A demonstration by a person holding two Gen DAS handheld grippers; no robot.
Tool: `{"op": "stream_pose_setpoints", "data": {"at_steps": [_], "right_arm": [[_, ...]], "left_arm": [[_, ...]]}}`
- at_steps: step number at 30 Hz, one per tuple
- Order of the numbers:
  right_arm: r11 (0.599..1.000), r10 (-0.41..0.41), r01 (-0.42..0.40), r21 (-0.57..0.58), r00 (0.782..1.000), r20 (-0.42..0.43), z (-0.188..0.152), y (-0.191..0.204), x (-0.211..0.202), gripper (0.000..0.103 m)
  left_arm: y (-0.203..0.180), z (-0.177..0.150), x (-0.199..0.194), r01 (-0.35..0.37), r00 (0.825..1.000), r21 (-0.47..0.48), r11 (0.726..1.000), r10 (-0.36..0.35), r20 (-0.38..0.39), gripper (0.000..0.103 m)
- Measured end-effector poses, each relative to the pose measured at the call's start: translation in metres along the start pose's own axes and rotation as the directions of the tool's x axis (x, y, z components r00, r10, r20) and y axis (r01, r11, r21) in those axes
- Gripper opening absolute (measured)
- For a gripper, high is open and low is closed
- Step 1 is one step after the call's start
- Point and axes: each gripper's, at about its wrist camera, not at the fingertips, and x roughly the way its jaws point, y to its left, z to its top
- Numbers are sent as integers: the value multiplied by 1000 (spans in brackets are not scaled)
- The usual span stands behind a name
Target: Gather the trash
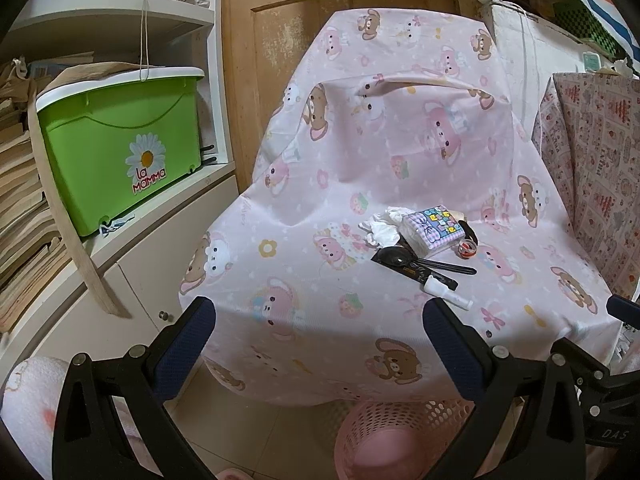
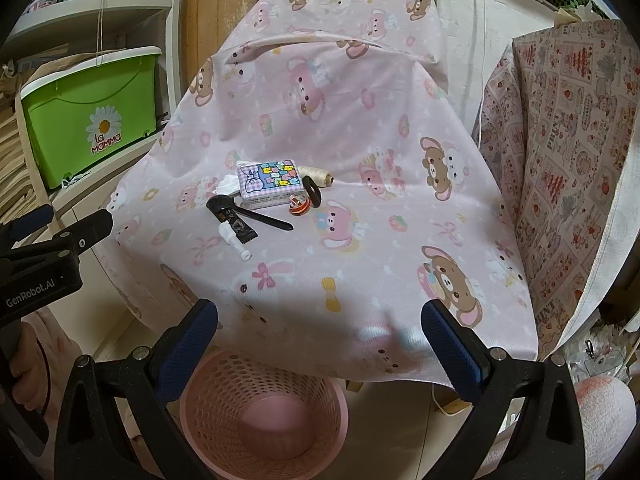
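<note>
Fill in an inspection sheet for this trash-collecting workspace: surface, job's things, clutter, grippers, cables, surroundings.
Surface: pink bear-print cloth draped over a seat.
Job's things: crumpled white tissue, black wrapper, white plastic piece; pink mesh basket on the floor below, looks empty.
Clutter: tissue pack, black spoon, thread spool, black ring, small red-and-clear item.
Grippers: left gripper open, holding nothing; right gripper open, holding nothing.
Cables: white cord behind the seat.
Surroundings: green bin on shelf, wooden door.
</note>
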Motion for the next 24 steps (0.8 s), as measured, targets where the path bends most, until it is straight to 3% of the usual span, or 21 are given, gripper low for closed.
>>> {"op": "stream_pose_setpoints", "data": {"at_steps": [24], "right_arm": [[1000,-3,3,7,1000,-13,0,-2,3,103]], "left_arm": [[3,0,5,-19,1000,0,1000,19,-13,102]]}}
